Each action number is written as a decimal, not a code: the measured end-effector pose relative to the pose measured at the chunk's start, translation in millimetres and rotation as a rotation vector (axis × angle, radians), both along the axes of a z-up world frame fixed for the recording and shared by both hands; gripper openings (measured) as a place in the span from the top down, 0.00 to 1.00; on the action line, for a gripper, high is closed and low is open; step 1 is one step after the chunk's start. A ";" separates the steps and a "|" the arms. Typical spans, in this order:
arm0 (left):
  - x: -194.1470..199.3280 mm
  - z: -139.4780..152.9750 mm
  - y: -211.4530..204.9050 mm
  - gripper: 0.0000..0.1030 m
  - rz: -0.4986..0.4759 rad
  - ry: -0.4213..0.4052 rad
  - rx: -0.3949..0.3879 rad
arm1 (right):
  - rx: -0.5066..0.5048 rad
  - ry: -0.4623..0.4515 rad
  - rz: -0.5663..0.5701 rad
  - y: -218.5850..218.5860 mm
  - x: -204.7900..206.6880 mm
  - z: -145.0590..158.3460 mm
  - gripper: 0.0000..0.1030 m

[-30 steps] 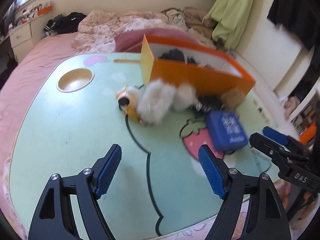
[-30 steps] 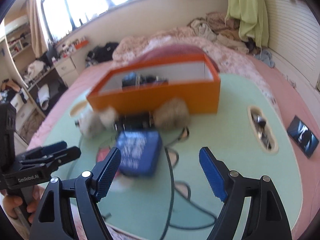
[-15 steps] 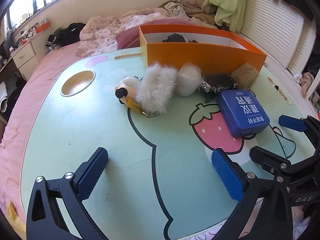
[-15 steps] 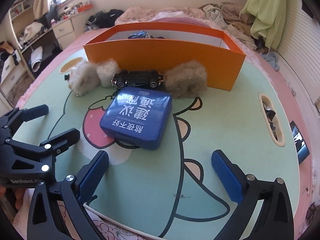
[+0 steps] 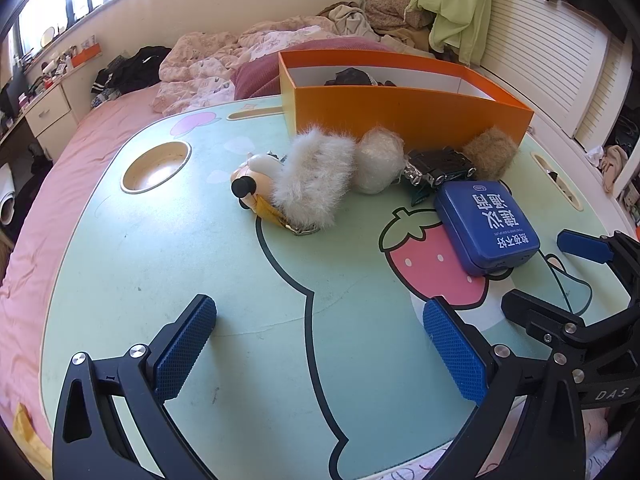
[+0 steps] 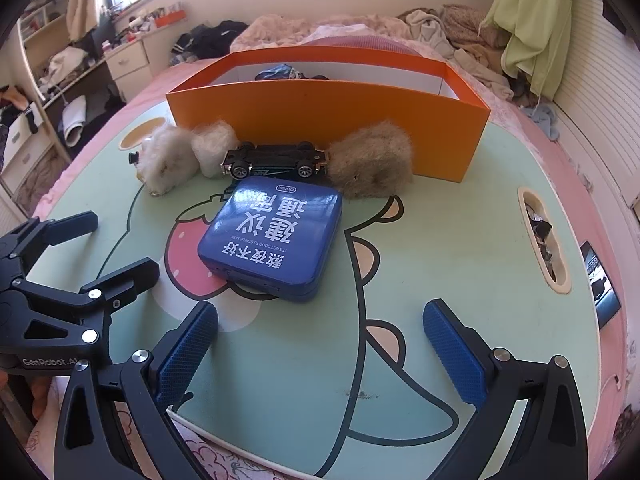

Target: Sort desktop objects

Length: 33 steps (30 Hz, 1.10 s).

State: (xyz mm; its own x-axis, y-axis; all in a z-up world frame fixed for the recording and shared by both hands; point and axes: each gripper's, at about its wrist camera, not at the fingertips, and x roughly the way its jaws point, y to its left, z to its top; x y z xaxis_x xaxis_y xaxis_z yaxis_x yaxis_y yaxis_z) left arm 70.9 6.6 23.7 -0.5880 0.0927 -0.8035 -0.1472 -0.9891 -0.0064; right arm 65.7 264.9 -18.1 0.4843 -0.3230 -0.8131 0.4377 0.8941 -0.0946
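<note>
While both wait: left hand-held gripper (image 5: pixel 320 348) and right hand-held gripper (image 6: pixel 320 348) have just been opening, now wide, nothing between
Meaning: blue tin (image 6: pixel 272 240) and orange box (image 6: pixel 328 120) untouched, sorting not yet begun

Counter (image 6: pixel 460 248): smooth printed top, slight sheen. Blue tin (image 6: pixel 272 240): metal-looking, satin lid, rounded edges. Orange box (image 6: pixel 332 120): matt card, white inside. Toy car (image 6: pixel 276 158): glossy dark body, shiny wheels. Brown pompom (image 6: pixel 372 166) and white fluffy toy (image 5: pixel 312 184): long soft fur. Left claw (image 5: pixel 320 344) pads (image 5: pixel 184 348): blue knurled rubber on matt black plastic.
</note>
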 end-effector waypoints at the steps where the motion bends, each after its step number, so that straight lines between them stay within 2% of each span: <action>1: 0.0 0.0 -0.1 0.00 0.000 0.000 0.000 | 0.009 -0.010 0.000 -1.7 -1.2 0.5 0.00; 5: 0.6 -0.4 -1.0 0.00 0.000 0.000 0.001 | 0.044 -0.056 -0.017 -6.5 -4.5 6.4 0.00; 10: 0.2 -0.4 -0.7 0.00 -0.001 0.000 0.001 | 0.057 -0.171 -0.047 -7.4 -14.6 23.9 0.00; 13: 0.6 -0.6 -1.1 0.00 -0.001 0.000 0.001 | 0.042 -0.181 -0.036 1.2 -6.9 30.5 0.00; 16: 0.0 -0.5 -0.9 0.00 0.000 0.000 0.001 | 0.078 -0.181 -0.039 -1.3 11.5 32.6 0.00; 22: 0.3 -0.8 -1.9 0.00 0.002 0.001 0.001 | 0.083 -0.062 -0.130 -10.9 52.7 17.1 0.00; 24: -3.0 1.7 -0.4 0.00 0.003 0.000 0.001 | 0.079 0.009 -0.106 -10.2 58.0 5.9 0.00; 25: -3.5 2.4 0.2 0.00 0.003 0.000 -0.001 | 0.040 0.023 -0.103 -5.9 59.0 4.5 0.00; 27: -4.1 3.5 1.2 0.00 0.003 0.001 -0.001 | 0.002 0.038 -0.098 -0.4 57.7 4.0 0.05; 28: -4.3 3.6 1.4 0.00 0.003 0.001 -0.001 | -0.005 0.034 -0.094 1.0 54.8 4.2 0.14; 29: -4.1 3.6 1.3 0.00 0.003 0.001 -0.001 | -0.021 0.027 -0.091 2.3 51.4 5.8 0.29; 30: -4.0 3.4 1.0 0.00 0.003 0.001 0.000 | -0.036 0.019 -0.089 3.3 47.3 7.4 0.35; 33: -3.4 4.9 -2.6 0.00 0.020 0.009 0.021 | 0.002 -0.039 -0.068 -1.0 29.5 9.1 0.36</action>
